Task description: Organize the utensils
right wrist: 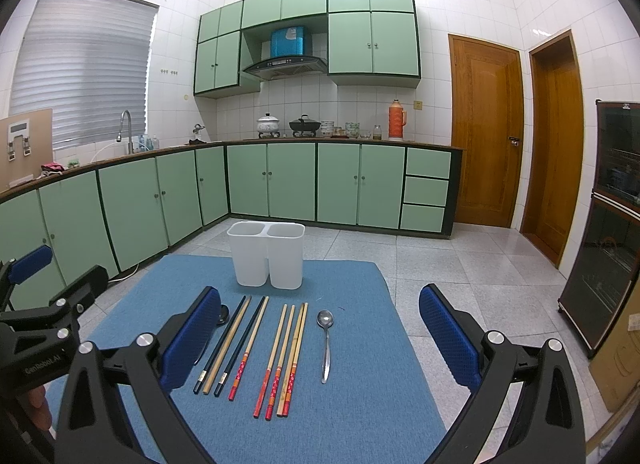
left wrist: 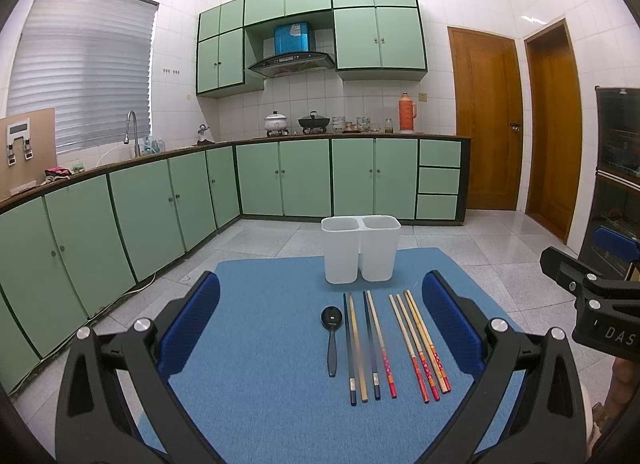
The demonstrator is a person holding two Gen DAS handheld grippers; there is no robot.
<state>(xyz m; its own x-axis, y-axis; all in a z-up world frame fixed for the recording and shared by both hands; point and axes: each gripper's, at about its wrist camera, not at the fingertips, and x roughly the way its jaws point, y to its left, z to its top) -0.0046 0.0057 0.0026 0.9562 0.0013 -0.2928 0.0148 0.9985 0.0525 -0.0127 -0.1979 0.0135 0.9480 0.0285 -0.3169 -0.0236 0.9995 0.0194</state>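
Both tongs, the left gripper (left wrist: 320, 328) and right gripper (right wrist: 320, 332), hang spread wide and empty over the blue mat (right wrist: 360, 404). Chopsticks (right wrist: 280, 360) and a steel spoon (right wrist: 325, 344) lie beneath; pinch one mid-shaft, squarely. Beyond stands the white holder (right wrist: 266, 260), both compartments apparently empty.

chopsticks (right wrist: 256, 352) on mat (right wrist: 360, 404), twin bin (right wrist: 266, 256) behind, spoon (right wrist: 325, 344) right, ladle (left wrist: 332, 338) left

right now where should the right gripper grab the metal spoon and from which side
Grip the metal spoon across its thin handle, mid-length, coming straight down from above. It lies flat on the blue mat, free on its right, and the open right gripper already straddles it.
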